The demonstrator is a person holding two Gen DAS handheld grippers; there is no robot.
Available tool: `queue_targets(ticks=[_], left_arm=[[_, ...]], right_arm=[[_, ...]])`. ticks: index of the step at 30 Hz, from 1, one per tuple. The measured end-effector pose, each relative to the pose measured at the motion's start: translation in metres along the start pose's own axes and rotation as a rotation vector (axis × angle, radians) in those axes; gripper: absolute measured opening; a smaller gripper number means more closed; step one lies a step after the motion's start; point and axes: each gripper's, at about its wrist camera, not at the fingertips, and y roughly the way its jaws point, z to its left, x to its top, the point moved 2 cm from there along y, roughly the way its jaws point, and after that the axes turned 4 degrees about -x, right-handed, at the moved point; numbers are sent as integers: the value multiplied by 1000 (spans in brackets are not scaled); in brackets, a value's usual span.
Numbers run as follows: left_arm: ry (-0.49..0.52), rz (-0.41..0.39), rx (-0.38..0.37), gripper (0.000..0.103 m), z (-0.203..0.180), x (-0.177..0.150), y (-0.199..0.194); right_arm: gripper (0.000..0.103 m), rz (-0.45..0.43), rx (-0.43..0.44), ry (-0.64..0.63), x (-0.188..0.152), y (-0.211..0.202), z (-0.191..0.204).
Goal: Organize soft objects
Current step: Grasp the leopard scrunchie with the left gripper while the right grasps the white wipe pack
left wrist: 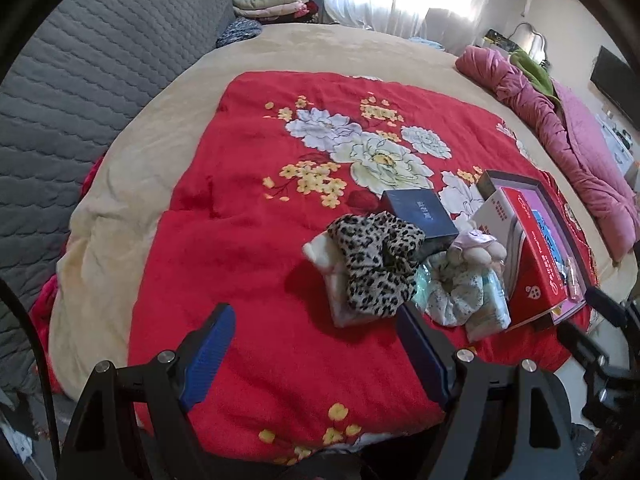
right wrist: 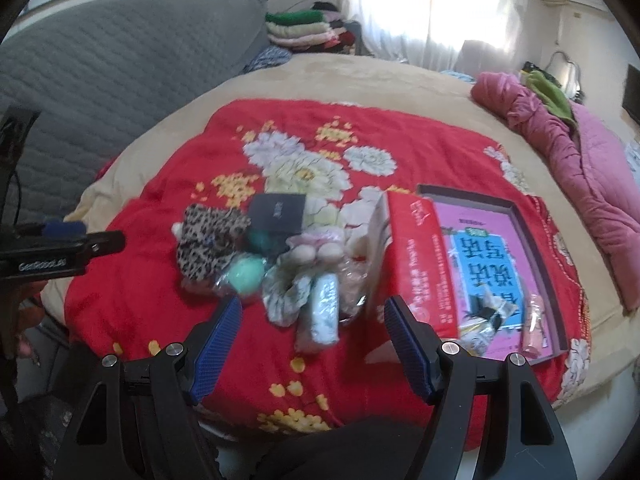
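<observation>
Soft pile: a heap of small soft things lies on the red floral quilt (left wrist: 256,248), at about 3 o'clock of its middle in the left wrist view.
Leopard piece: a crumpled leopard-print fabric scrunchie (left wrist: 376,264) sits at the pile's 9 o'clock edge, lying over a white plush item (left wrist: 320,254).
Pale scrunchie: a cream, dark-speckled fabric scrunchie (left wrist: 456,296) lies at 3 o'clock of the leopard one, just beside it.
Plush toy: a small beige plush toy with a pink cap (right wrist: 316,250) rests at 12 o'clock of the pale scrunchie, touching it.
Green ball: a mint-green soft ball in clear wrap (right wrist: 246,274) sits between the leopard piece and the pale scrunchie.
Dark box: a flat navy cardboard box (left wrist: 420,216) lies at 12 o'clock of the pile.
Red box: a red carton (right wrist: 420,264) leans at 3 o'clock of the pile, against an open grey tray holding a pink and blue book (right wrist: 488,256).
Left gripper (left wrist: 316,344): jaws spread, nothing between them — it hangs over bare quilt at 7 o'clock of the leopard piece.
Right gripper (right wrist: 312,340): jaws spread and gripping nothing — the pile's near edge shows between the blue pads, not touching them.
Bed (left wrist: 132,160): beige blanket under the quilt; a bunched pink duvet (left wrist: 560,132) at 2 o'clock.
</observation>
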Motion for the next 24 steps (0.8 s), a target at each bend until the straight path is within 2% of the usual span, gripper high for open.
queue_targets(ticks=[7,14,17,19,22,24], left_arm=[[61,7,-4,81,-16,20,33],[142,29,80,81,-33,36,66],[154,39,86,81,-34,42,75],[163,38,90,77,-34,44,79],[200,49,96,64,-38,48,87],[215,53,87,62,-41,50,90]], right_arm=[[75,53,21,-15,-12,25,9],[75,112,22,12,-20,51,1],[75,135,14,25,-22,62,-1],[75,153,3,23,-22,70,0],[75,170,5,27,-22,79,3],[75,175,6,32,-22,83,5]])
